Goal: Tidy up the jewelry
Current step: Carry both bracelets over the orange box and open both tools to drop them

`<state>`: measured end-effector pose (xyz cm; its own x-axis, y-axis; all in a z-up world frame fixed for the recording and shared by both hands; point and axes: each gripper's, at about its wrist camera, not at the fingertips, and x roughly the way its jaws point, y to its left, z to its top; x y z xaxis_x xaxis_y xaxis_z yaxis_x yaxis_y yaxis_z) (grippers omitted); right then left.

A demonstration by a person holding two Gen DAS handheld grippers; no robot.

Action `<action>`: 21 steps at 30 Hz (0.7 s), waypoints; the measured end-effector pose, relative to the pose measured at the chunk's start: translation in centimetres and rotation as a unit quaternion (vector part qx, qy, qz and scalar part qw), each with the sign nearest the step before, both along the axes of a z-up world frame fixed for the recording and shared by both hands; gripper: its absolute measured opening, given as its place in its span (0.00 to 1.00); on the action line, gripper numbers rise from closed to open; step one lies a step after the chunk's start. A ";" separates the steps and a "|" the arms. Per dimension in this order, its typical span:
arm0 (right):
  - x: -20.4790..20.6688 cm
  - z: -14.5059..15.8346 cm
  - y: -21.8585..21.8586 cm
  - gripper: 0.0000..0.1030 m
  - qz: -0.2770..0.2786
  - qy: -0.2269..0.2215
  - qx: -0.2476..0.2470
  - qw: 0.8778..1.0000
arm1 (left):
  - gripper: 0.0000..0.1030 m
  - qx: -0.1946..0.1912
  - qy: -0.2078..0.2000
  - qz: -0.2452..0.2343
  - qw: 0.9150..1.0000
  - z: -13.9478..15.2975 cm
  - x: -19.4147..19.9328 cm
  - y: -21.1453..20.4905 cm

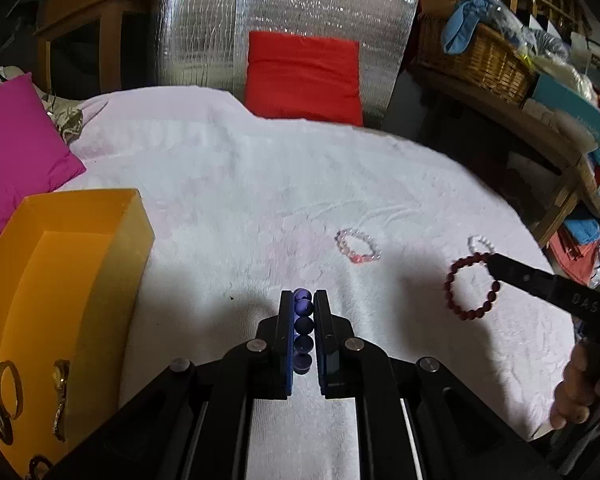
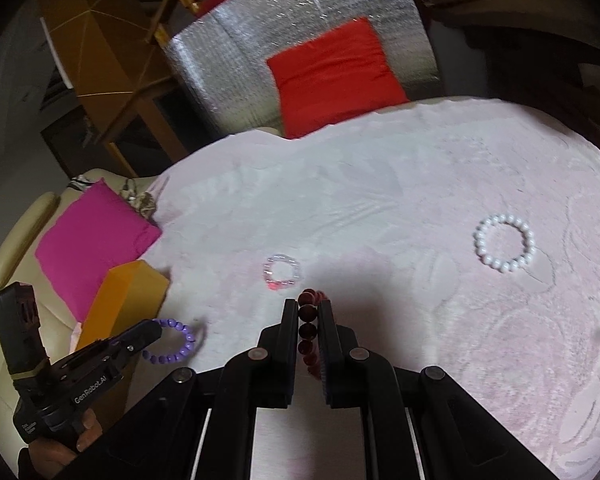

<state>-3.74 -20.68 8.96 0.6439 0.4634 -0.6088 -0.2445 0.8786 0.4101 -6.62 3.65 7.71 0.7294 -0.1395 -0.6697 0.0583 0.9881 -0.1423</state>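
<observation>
The purple bracelet (image 1: 303, 328) is pinched between the pads of the left tool (image 1: 304, 300), lifted off the white blanket (image 1: 228, 184); the dark red bracelet (image 2: 310, 332) is pinched in the right tool (image 2: 309, 308). Likely next: carry both to the yellow box (image 1: 60, 280), left of the left tool, keeping the pinch firm and clearing its wall. The pink bracelet (image 2: 282, 274) and white bracelet (image 2: 504, 242) lie ahead, well clear.

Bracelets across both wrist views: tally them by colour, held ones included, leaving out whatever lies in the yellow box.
Purple bracelet, in the left gripper: 1
Dark red bracelet, in the right gripper: 1
White bracelet: 1
Clear-and-pink bracelet: 1
Total: 4
</observation>
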 end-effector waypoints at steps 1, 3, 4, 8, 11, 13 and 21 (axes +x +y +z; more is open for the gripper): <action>-0.2 0.2 0.4 0.10 0.005 -0.008 -0.001 1.000 | 0.09 0.000 -0.005 0.001 1.000 0.3 -0.3 0.1; -0.6 0.6 1.2 0.10 0.015 -0.023 -0.004 1.000 | 0.09 0.004 -0.014 0.007 1.000 0.9 -1.0 0.2; -0.9 0.8 1.7 0.10 0.021 -0.028 -0.003 0.999 | 0.09 0.006 -0.018 0.012 1.000 1.2 -1.3 0.3; -1.6 1.3 3.3 0.10 0.040 -0.041 -0.004 0.998 | 0.09 0.009 -0.031 0.035 0.999 2.8 -3.1 1.1; -1.9 1.9 4.8 0.10 0.056 -0.045 -0.001 0.997 | 0.09 0.005 -0.044 0.047 0.998 4.3 -5.1 2.4; -2.0 2.7 6.4 0.10 0.073 -0.049 0.003 0.996 | 0.09 0.013 -0.053 0.057 0.997 5.5 -6.4 3.4; -2.3 5.4 15.7 0.10 0.159 -0.050 0.036 0.985 | 0.09 0.031 -0.075 0.125 0.989 8.9 -11.4 11.3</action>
